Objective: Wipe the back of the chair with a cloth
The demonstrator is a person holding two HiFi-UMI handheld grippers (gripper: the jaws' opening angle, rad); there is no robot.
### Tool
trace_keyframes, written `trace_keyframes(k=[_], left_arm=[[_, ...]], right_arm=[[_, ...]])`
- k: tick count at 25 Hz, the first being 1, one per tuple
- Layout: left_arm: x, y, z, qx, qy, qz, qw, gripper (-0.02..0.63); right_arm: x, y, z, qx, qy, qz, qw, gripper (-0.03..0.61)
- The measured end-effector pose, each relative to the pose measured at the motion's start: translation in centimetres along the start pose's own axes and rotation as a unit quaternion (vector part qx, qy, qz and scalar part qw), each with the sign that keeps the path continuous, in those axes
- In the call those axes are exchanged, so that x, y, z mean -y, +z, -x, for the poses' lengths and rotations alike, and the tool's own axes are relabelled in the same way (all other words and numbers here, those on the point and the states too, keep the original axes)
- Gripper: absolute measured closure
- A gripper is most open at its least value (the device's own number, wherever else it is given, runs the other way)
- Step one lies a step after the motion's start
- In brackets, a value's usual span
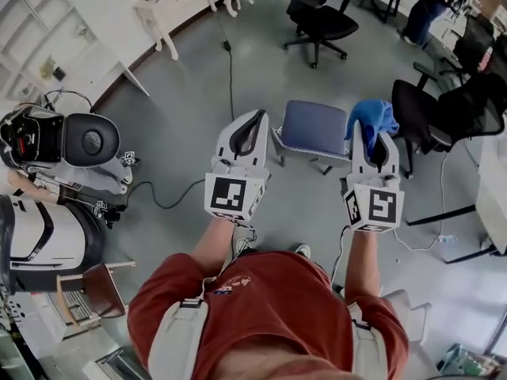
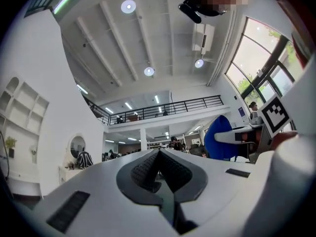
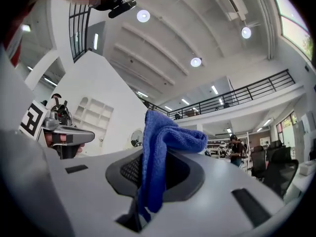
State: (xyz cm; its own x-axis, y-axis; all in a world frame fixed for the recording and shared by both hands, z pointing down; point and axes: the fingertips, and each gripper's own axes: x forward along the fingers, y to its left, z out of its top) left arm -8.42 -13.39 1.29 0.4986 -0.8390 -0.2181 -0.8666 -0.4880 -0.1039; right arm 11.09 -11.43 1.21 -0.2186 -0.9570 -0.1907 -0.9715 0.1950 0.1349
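Both grippers are held up in front of the person [image 1: 261, 307] in the red shirt. The left gripper [image 1: 255, 121] has its jaws pressed together with nothing between them; its own view shows the ribbed pads meeting at the tip. Over at one o'clock, the right gripper [image 1: 372, 139] is pinching the blue cloth [image 3: 160, 147], which bunches above the jaws and hangs down between them. Dead ahead at twelve o'clock, down on the grey floor [image 1: 182, 133], stands the chair [image 1: 314, 127], blue-padded on a metal frame, showing between the two grippers from the head view. The cloth is up beside the chair's right edge, though I can't tell whether they touch. A black office chair [image 1: 318, 16] sits farther off at twelve, and a cable [image 1: 230, 70] runs away across the floor at eleven.
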Motion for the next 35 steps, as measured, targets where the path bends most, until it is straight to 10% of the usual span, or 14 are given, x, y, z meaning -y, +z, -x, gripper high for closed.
trace_keyframes(k=[35], left_arm=[[0.1,2.0,0.8,0.011,0.012,0.009,0.9998,0.601]], right_arm=[[-0.8,1.1,0.5,-0.005,-0.020,0.017,1.000,0.515]])
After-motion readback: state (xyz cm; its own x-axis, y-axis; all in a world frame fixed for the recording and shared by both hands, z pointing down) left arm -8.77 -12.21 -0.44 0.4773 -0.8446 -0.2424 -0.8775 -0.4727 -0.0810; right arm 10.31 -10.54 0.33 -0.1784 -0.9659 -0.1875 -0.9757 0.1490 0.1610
